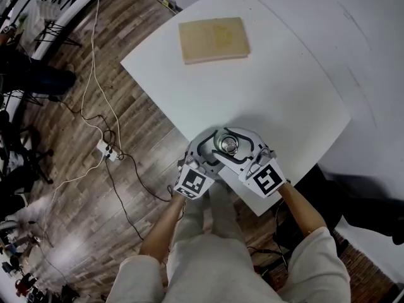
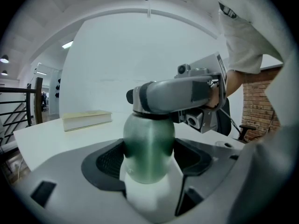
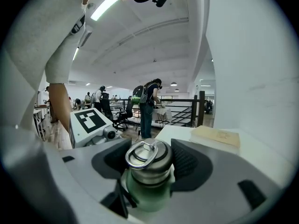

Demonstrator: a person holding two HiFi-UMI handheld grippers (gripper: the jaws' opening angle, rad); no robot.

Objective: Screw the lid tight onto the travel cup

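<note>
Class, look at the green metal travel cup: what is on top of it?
A round steel lid with a metal ring handle sits on the green metal travel cup. Its mouth and threads are covered, so how tightly it sits cannot be seen.

cup [image 2: 149,148]: table [image 1: 284,93] near edge | lid [image 3: 148,162]: on cup | book [image 1: 213,39]: far end

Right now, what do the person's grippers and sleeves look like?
The left gripper and right gripper are pale grey plastic with dark ribbed pads inside the jaws. Each carries a white cube with black square markers. The person's sleeves are short and pale.
</note>
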